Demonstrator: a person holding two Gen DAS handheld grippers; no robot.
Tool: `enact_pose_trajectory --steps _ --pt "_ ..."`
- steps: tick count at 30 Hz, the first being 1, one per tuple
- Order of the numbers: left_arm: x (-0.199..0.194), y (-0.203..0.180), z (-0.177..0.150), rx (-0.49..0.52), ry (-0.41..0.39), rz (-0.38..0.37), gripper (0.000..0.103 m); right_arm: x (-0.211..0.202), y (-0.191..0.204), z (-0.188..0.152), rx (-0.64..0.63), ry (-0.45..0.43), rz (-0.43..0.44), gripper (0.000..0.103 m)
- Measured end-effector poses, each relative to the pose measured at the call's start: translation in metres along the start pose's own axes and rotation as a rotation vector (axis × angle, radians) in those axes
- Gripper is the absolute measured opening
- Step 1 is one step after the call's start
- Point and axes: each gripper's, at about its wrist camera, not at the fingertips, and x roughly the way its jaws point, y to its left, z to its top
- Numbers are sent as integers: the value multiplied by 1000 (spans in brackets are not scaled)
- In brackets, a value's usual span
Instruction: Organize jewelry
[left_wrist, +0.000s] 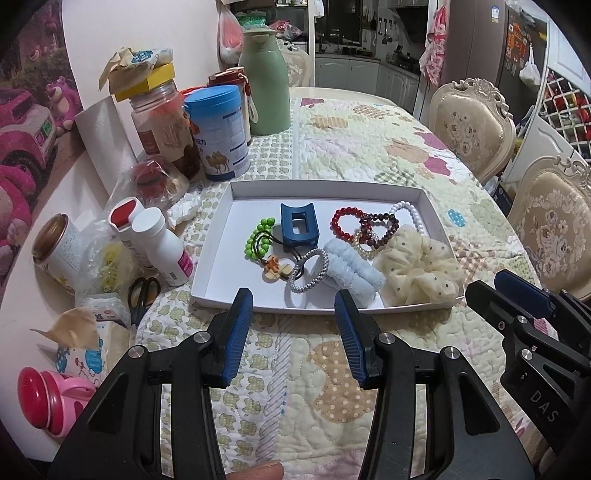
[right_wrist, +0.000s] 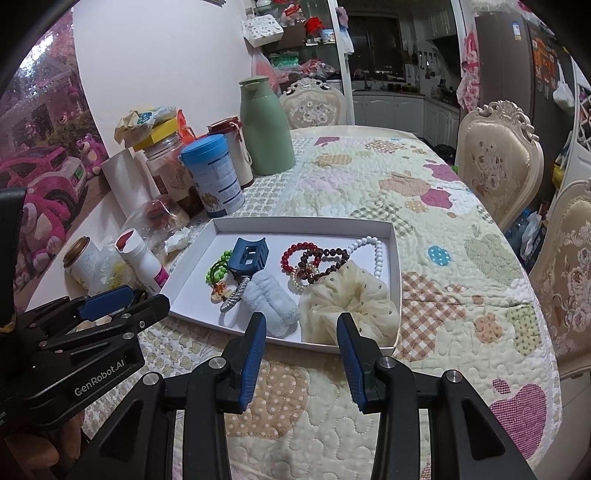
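Note:
A white tray (left_wrist: 221, 266) on the quilted table holds a blue hair claw (left_wrist: 297, 228), green bead ties (left_wrist: 258, 240), a silver bangle (left_wrist: 309, 271), a light blue fluffy band (left_wrist: 352, 269), a cream scrunchie (left_wrist: 421, 269), and red (left_wrist: 346, 223), dark red (left_wrist: 380, 230) and white bead bracelets (left_wrist: 410, 216). My left gripper (left_wrist: 293, 302) is open and empty at the tray's near edge. My right gripper (right_wrist: 301, 325) is open and empty just before the scrunchie (right_wrist: 351, 299) and the blue band (right_wrist: 271, 302). The tray also shows in the right wrist view (right_wrist: 192, 291).
Clutter stands left of the tray: a green thermos (left_wrist: 264, 81), a blue-lidded can (left_wrist: 218, 133), a jar (left_wrist: 162, 118), white bottles (left_wrist: 162, 247), scissors (left_wrist: 142, 295), tissues (left_wrist: 81, 339) and a pink cup (left_wrist: 51, 402). Ornate chairs (left_wrist: 472, 125) stand at the right.

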Motion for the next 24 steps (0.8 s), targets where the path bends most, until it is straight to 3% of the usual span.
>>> enact_pose_trajectory --steps 24 --pt "-2 0 -1 3 1 3 45 3 -2 -3 -10 17 -4 39"
